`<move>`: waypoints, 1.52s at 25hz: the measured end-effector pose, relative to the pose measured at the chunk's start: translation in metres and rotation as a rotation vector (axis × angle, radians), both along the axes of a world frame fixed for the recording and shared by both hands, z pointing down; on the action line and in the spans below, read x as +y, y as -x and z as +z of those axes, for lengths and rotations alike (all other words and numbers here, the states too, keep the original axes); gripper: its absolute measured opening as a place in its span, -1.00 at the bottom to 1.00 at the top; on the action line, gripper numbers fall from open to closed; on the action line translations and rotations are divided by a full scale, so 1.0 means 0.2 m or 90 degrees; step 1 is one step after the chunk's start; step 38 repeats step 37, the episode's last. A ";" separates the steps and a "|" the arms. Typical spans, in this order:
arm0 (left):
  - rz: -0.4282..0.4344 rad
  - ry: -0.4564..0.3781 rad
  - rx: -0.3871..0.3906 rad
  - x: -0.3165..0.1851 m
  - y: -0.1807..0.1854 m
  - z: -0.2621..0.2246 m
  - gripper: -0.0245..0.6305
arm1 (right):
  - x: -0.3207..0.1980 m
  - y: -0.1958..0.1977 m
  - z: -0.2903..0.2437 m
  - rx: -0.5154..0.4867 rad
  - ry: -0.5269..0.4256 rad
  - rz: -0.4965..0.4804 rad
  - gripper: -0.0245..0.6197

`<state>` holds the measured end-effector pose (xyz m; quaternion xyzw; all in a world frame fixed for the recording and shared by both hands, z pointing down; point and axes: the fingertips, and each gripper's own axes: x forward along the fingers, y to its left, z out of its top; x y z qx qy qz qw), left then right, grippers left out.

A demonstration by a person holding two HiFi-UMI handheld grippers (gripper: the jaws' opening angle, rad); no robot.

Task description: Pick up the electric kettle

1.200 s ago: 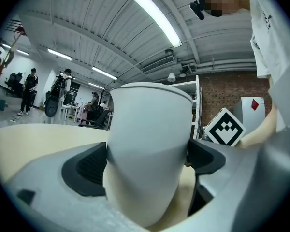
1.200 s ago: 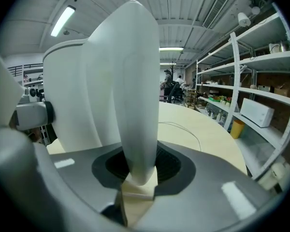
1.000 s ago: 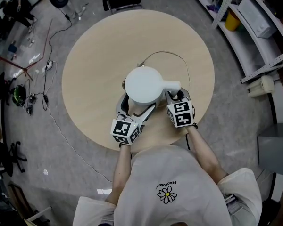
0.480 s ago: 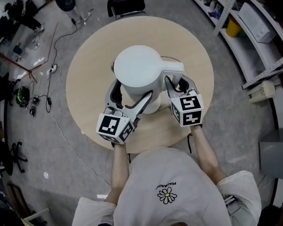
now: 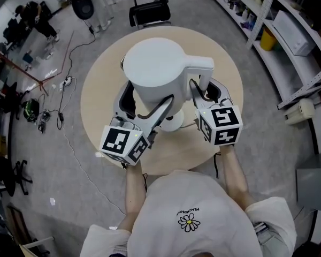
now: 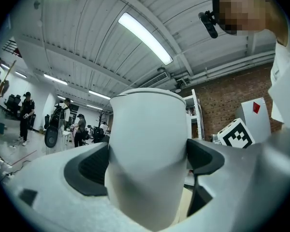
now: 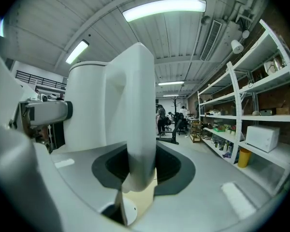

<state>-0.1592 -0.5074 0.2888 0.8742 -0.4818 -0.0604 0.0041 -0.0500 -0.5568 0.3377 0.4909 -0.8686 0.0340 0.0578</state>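
Observation:
The white electric kettle hangs in the air well above the round wooden table, held by both grippers. My left gripper is shut on the kettle's body, its dark pads pressed on either side. My right gripper is shut on the kettle's handle, which stands upright between its jaws. The kettle's white round base stays on the table below, with its thin cord running off behind.
The table's rim curves just in front of the person's body. A black chair stands beyond the far edge. Metal shelving with boxes and a yellow tub lines the right side. Cables and gear lie on the floor at left.
Both grippers have risen together with the kettle; it has left its base on the table and now looks much larger and closer to the head camera.

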 end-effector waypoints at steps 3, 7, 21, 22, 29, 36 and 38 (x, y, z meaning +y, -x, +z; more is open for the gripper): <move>-0.003 -0.001 0.001 0.02 -0.01 -0.01 0.64 | 0.02 -0.01 -0.02 -0.001 -0.006 -0.002 -0.58; -0.006 -0.002 -0.003 0.04 -0.02 -0.03 0.64 | 0.04 -0.02 -0.03 -0.004 -0.009 -0.005 -0.58; -0.019 -0.013 -0.019 0.10 -0.03 -0.08 0.64 | 0.08 -0.02 -0.09 -0.007 -0.028 -0.016 -0.58; -0.019 -0.015 -0.021 0.10 -0.03 -0.08 0.64 | 0.08 -0.02 -0.09 -0.008 -0.029 -0.017 -0.58; -0.020 -0.017 -0.021 0.11 -0.03 -0.09 0.64 | 0.09 -0.02 -0.11 -0.002 -0.040 -0.015 -0.58; -0.023 -0.015 -0.021 0.11 -0.03 -0.09 0.64 | 0.08 -0.02 -0.11 -0.001 -0.045 -0.016 -0.58; -0.023 -0.015 -0.020 0.11 -0.03 -0.09 0.64 | 0.08 -0.02 -0.11 -0.001 -0.047 -0.016 -0.58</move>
